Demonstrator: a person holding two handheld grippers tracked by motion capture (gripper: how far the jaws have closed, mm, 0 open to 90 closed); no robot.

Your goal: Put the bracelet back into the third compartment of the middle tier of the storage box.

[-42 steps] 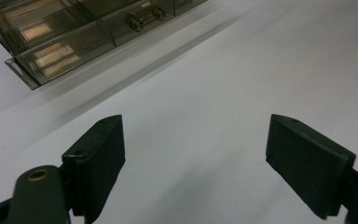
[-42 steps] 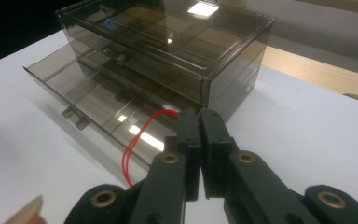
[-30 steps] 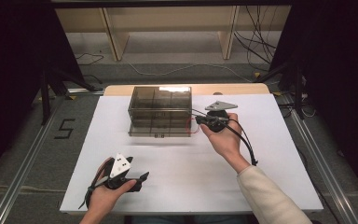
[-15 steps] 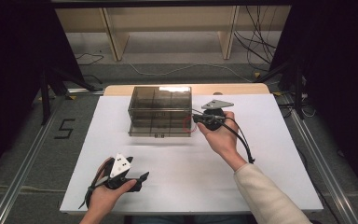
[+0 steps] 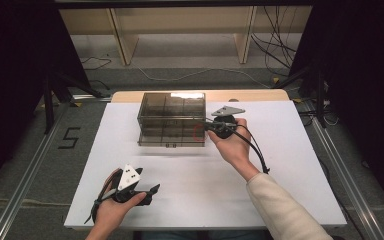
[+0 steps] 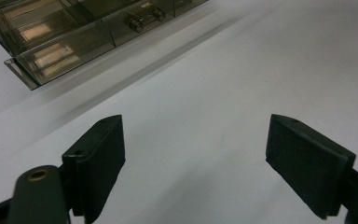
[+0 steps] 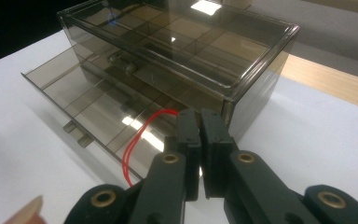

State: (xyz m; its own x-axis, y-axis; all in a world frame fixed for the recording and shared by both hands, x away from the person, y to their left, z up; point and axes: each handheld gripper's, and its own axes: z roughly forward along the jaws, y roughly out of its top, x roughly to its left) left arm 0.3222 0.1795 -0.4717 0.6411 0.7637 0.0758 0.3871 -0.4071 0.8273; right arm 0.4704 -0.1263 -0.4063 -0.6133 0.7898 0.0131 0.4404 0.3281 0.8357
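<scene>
A smoky clear drawer box point(image 5: 172, 107) stands at the back middle of the white table, and its lower drawer point(image 5: 167, 136) is pulled out toward me. My right gripper point(image 5: 206, 126) is at the box's right front corner, shut on a thin red rubber band point(image 5: 198, 133). In the right gripper view the jaws point(image 7: 199, 128) are pressed together. The red rubber band point(image 7: 134, 147) loops down from them over the open drawer point(image 7: 74, 93), in front of the box point(image 7: 182, 51). My left gripper point(image 5: 152, 189) rests near the table's front left, open and holding nothing point(image 6: 193, 154).
The white table top point(image 5: 290, 165) ends in a wooden strip point(image 5: 260, 95) behind the box. Metal rails run along both sides of the table. The drawer's small handle point(image 6: 144, 18) faces the front. Wooden shelf legs and cables lie on the floor beyond.
My right gripper has edged a little left toward the box's corner with the red band in it. The left gripper has stayed put.
</scene>
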